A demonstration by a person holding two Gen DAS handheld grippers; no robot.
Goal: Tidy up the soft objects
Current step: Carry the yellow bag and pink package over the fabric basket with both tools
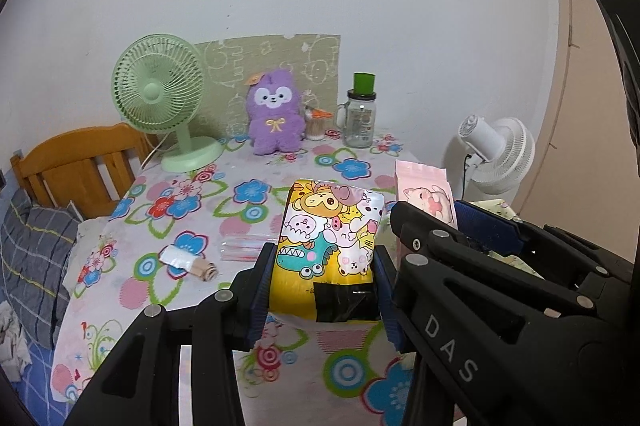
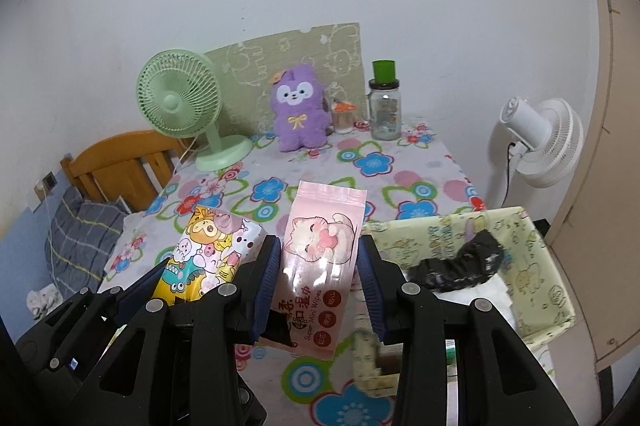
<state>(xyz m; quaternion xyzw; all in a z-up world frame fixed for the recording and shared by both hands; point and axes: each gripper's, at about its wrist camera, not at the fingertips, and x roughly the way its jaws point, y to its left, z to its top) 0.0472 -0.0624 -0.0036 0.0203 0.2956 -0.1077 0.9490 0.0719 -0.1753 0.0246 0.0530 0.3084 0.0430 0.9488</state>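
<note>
left gripper (image 1: 325, 262) grasping yellow pack (image 1: 328, 242); right gripper (image 2: 318, 270) grasping pink wipes (image 2: 320, 258); box (image 2: 560, 266) rim just right

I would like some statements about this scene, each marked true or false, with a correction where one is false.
1. The left gripper holds a yellow cartoon tissue pack between its fingers. True.
2. The right gripper is empty. False: it holds a pink wipes pack.
3. The purple plush toy stands at the back of the table, between the green fan and the glass jar. True.
4. The patterned box at the right is empty. False: a black item and something white lie in it.
5. Both packs lie flat on the flowered tablecloth. False: both are held in the grippers.
</note>
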